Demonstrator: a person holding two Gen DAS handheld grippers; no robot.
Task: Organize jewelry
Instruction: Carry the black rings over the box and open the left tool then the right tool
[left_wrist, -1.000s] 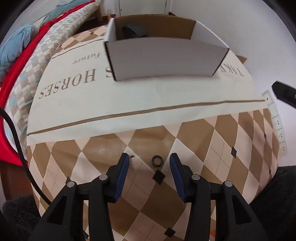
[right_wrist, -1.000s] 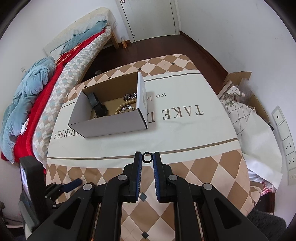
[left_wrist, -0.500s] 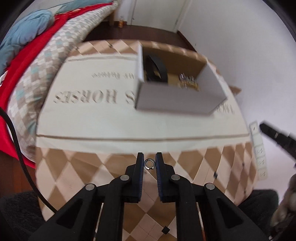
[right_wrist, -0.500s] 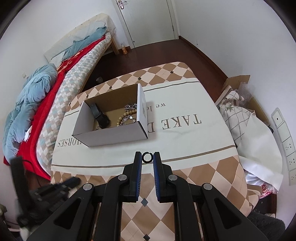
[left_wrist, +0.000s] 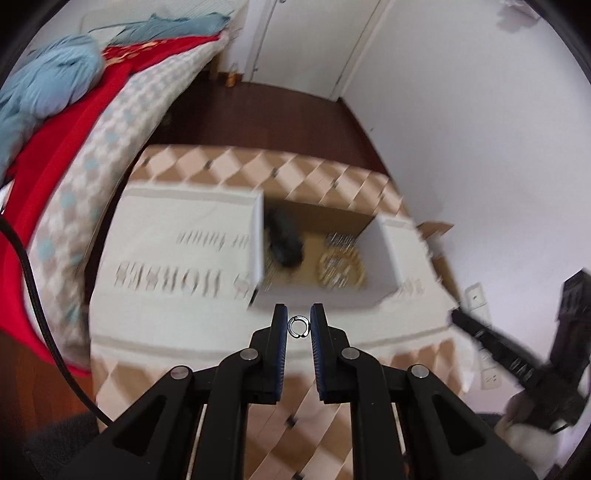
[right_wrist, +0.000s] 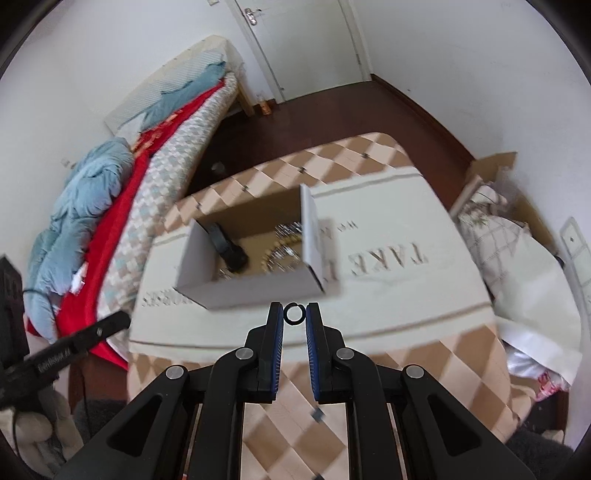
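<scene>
My left gripper (left_wrist: 298, 326) is shut on a small silver ring (left_wrist: 298, 326) and holds it in the air, just short of the near wall of the open cardboard box (left_wrist: 325, 295). My right gripper (right_wrist: 294, 314) is shut on a small black ring (right_wrist: 294, 314), also raised before the box (right_wrist: 258, 291). The box holds a black strap-like item (left_wrist: 283, 240), a bead bracelet (left_wrist: 341, 267) and silvery jewelry (right_wrist: 290, 230). The view is blurred.
The box stands on a cream cloth with lettering (right_wrist: 388, 258) over a checked tablecloth (right_wrist: 461, 369). A bed with red and blue bedding (right_wrist: 110, 206) lies to the left. A cardboard box and white bags (right_wrist: 517, 251) sit on the right. The other gripper shows at the right edge of the left wrist view (left_wrist: 517, 365).
My left gripper closed on the silver ring on the table and lifted it toward the box. My right gripper, holding the black ring, moved closer to the box.
</scene>
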